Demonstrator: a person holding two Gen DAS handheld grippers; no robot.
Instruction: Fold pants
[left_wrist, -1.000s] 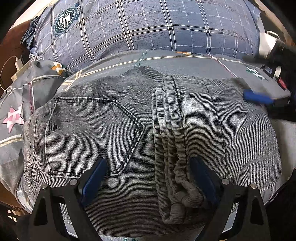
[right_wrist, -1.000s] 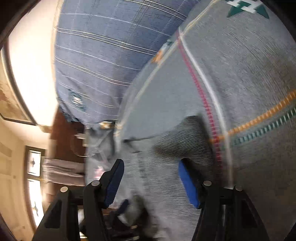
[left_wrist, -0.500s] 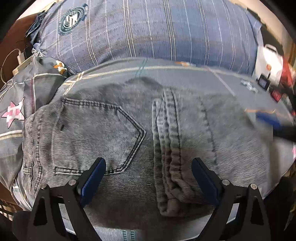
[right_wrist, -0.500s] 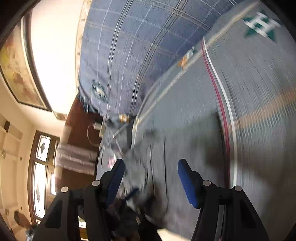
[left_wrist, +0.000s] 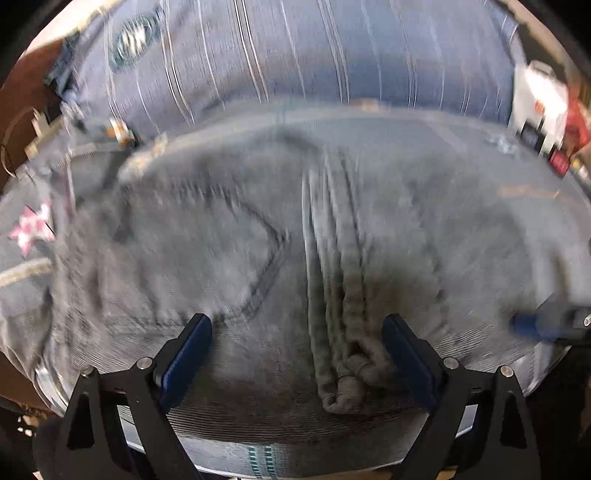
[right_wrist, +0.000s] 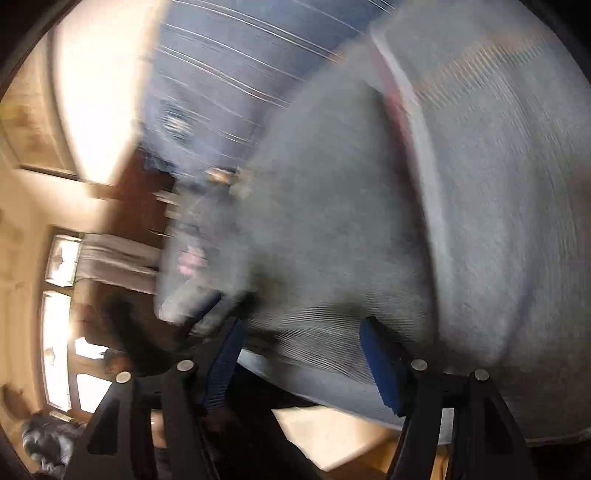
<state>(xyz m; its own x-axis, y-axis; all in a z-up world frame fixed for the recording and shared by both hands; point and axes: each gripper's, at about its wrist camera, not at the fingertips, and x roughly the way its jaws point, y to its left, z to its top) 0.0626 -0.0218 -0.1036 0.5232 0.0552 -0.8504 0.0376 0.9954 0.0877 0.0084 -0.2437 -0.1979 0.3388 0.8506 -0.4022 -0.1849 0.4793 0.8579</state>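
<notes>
The pants (left_wrist: 280, 266) lie folded into a compact stack on the bed (left_wrist: 461, 140); both the left gripper (left_wrist: 295, 354) and right gripper (right_wrist: 299, 354) hang apart, holding nothing, so little seems left.

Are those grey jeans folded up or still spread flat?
Folded: the jeans form a compact bundle, back pocket up, with stacked hems across the top.
</notes>
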